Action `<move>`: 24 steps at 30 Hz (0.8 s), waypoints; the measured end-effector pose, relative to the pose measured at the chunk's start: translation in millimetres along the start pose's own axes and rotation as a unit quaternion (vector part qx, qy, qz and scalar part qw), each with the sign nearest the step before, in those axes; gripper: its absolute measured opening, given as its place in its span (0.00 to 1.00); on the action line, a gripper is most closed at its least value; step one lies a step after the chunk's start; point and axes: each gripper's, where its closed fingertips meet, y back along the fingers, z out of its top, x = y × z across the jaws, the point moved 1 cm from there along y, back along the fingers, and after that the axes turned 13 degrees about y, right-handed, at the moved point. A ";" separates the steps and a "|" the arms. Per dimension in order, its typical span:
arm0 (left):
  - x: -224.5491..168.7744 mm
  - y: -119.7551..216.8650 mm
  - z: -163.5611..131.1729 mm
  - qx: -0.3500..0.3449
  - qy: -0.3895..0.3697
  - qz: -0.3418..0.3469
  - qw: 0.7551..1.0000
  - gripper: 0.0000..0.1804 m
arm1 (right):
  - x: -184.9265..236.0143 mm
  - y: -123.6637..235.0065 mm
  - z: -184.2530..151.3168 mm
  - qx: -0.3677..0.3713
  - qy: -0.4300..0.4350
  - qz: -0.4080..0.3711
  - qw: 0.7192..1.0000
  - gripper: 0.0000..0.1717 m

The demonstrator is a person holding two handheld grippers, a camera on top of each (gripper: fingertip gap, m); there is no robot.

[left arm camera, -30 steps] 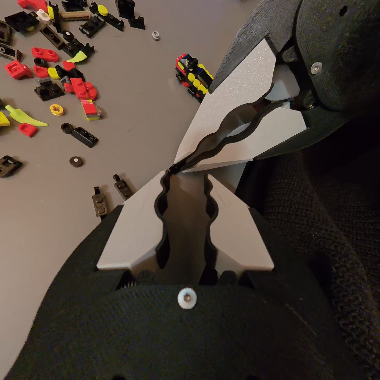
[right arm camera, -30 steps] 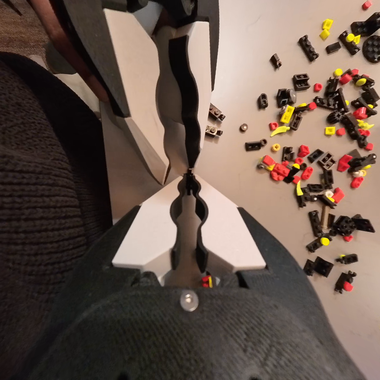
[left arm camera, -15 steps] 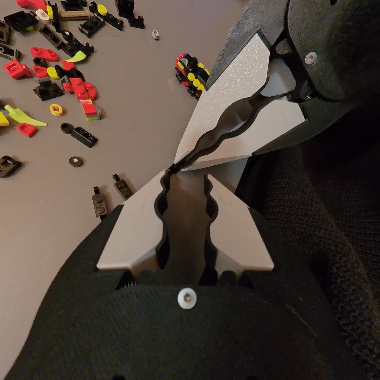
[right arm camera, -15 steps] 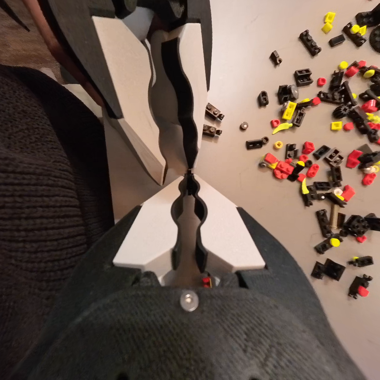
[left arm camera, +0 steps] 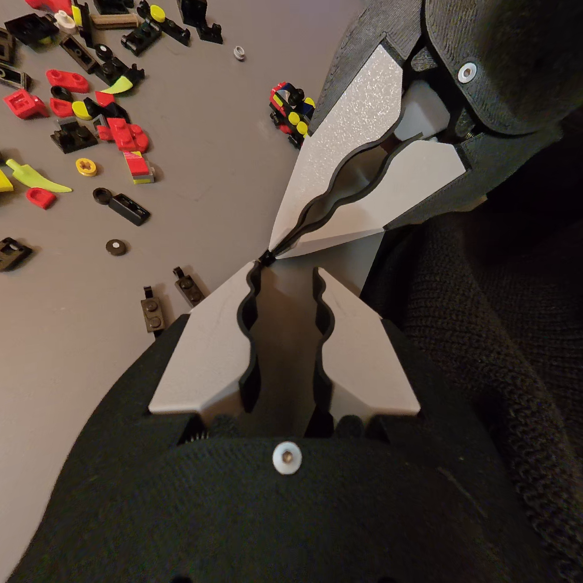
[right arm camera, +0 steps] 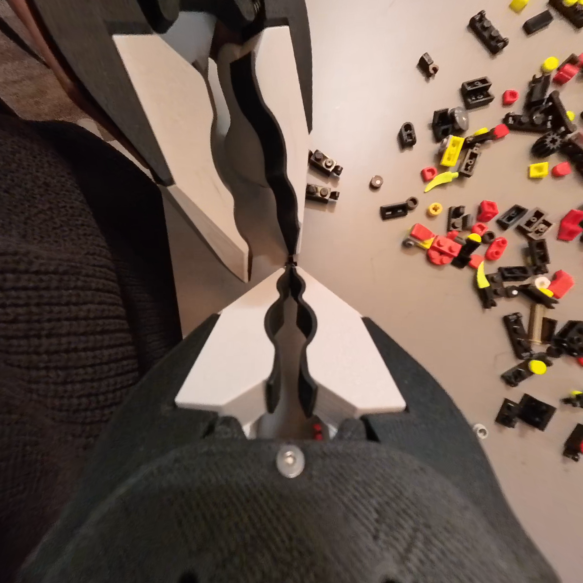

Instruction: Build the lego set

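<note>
In the left wrist view my left gripper [left arm camera: 285,266] is open, with nothing between its fingers. My right gripper [left arm camera: 273,251] reaches in from the upper right. It is shut, and a tiny black piece [left arm camera: 267,257] sticks out of its tips. That piece touches the tip of my left gripper's left finger [left arm camera: 252,268]. In the right wrist view my right gripper [right arm camera: 289,272] is shut. The tiny black piece [right arm camera: 291,261] sits just past its tips, against one fingertip of the open left gripper [right arm camera: 271,265], which comes down from the top.
Many loose red, yellow and black bricks [left arm camera: 126,135] lie on the grey table [left arm camera: 205,164]. A small built model [left arm camera: 291,113] stands behind the right gripper. Two black hinge plates [left arm camera: 153,312] lie by my left gripper. A black knit sleeve [left arm camera: 473,347] fills the right side. My two grippers' fingertips are within a few centimetres of each other.
My right gripper's jaws have pressed a little tighter together at the tips. Both grippers have stayed tip to tip, with only a slight shift.
</note>
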 end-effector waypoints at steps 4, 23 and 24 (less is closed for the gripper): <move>0.1 0.0 -0.1 0.000 -0.001 0.001 1.000 0.17 | -0.2 -0.1 0.0 0.000 -0.007 0.002 1.000 0.00; 0.4 4.6 3.0 -0.013 -0.013 0.014 1.000 0.18 | 0.4 -0.2 -0.3 -0.019 0.007 -0.028 0.999 0.04; 0.3 8.7 9.6 -0.034 -0.022 0.019 0.999 0.17 | -1.4 2.6 3.2 -0.038 -0.019 -0.021 0.999 0.04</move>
